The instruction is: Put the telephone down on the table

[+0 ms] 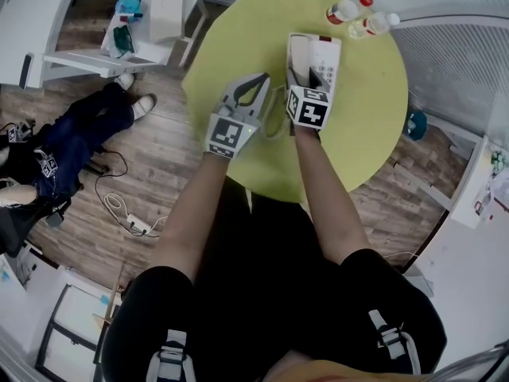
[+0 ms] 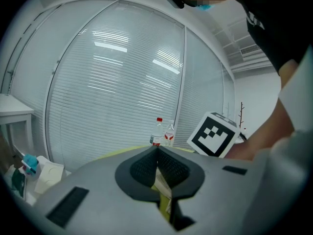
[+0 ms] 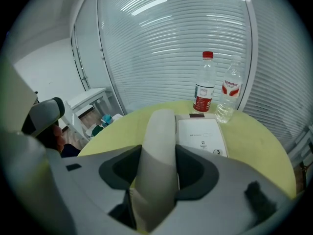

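A beige telephone (image 1: 324,58) lies on the round yellow-green table (image 1: 238,38), its base (image 3: 201,136) flat with the keypad up. Its handset (image 1: 298,54) runs along the base's left side. My right gripper (image 1: 301,76) reaches over it, and in the right gripper view the handset (image 3: 159,151) fills the space between both dark pads, touching each. My left gripper (image 1: 265,78) hovers just left of the phone with its tips together and nothing held. The left gripper view shows those tips (image 2: 157,151) meeting, with the right gripper's marker cube (image 2: 214,135) beyond.
Two water bottles (image 1: 347,8) (image 1: 374,24) stand at the table's far edge behind the phone. A curved blind-covered glass wall rings the far side. A white side table (image 1: 151,14) and a seated person's legs (image 1: 71,146) are on the left, and cables (image 1: 127,217) lie on the wooden floor.
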The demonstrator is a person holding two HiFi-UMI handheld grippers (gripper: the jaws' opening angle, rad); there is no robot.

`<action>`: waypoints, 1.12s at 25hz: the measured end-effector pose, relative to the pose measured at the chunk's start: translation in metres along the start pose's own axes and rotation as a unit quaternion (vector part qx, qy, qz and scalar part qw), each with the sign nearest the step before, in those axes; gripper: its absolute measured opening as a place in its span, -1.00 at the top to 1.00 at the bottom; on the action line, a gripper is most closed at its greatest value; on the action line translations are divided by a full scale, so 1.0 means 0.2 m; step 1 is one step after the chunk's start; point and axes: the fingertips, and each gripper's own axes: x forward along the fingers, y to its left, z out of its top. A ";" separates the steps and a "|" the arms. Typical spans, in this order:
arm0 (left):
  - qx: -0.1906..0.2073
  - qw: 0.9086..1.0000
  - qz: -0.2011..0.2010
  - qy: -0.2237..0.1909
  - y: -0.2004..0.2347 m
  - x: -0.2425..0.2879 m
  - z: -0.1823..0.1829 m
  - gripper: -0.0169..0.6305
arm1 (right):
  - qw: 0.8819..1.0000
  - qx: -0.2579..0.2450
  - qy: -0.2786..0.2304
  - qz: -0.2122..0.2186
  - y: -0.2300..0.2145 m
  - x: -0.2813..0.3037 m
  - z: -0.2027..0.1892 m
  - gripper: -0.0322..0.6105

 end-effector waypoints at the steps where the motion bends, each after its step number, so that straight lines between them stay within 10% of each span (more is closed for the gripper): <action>1: 0.001 1.000 0.001 -0.001 0.00 -0.01 0.01 0.91 | 1.000 -0.001 -0.001 0.000 0.01 -0.01 0.00 0.22; 28: 0.001 0.999 0.040 0.001 0.28 -0.48 -0.02 0.91 | 0.998 -0.022 -0.020 0.064 0.65 -0.08 -0.01 0.22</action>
